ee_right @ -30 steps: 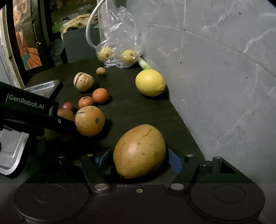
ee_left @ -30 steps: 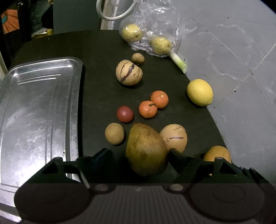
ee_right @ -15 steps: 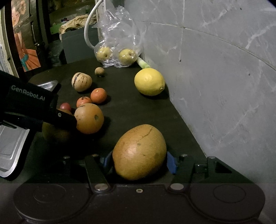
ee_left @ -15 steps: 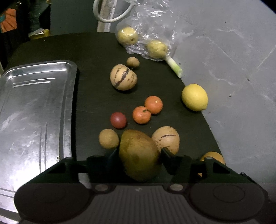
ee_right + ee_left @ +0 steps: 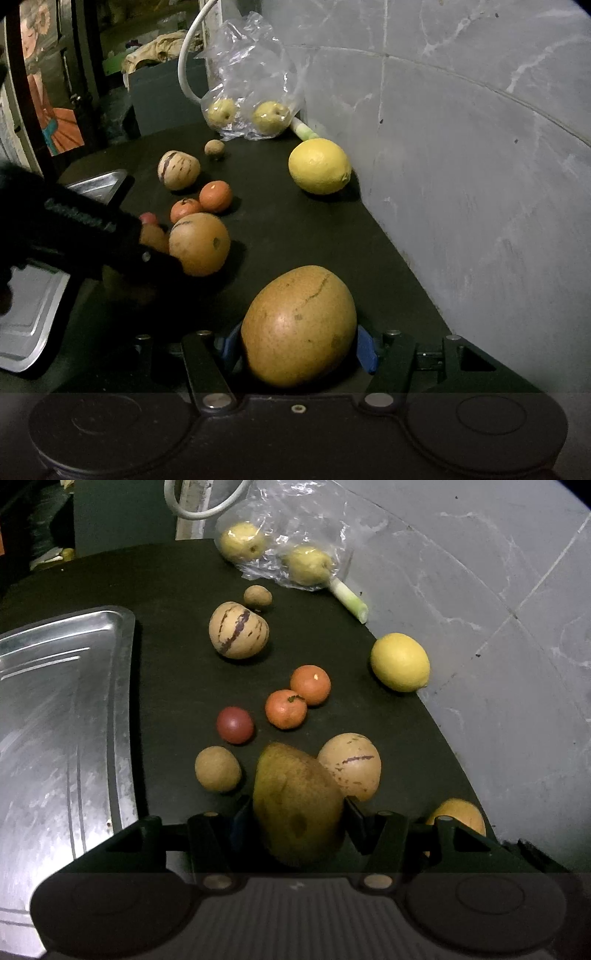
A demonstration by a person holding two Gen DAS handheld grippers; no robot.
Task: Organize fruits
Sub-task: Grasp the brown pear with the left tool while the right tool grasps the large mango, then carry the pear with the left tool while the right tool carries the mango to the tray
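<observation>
Brown mangoes (image 5: 297, 808) (image 5: 299, 326) — clamped in both fingers (image 5: 351, 812) (image 5: 365, 350).

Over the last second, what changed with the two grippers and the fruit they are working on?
The left gripper closed from wide open onto the greenish-brown mango. The right gripper narrowed onto the orange-brown mango, its blue pads now against it. The yellow lemon, small oranges and steel tray lie as before.
</observation>
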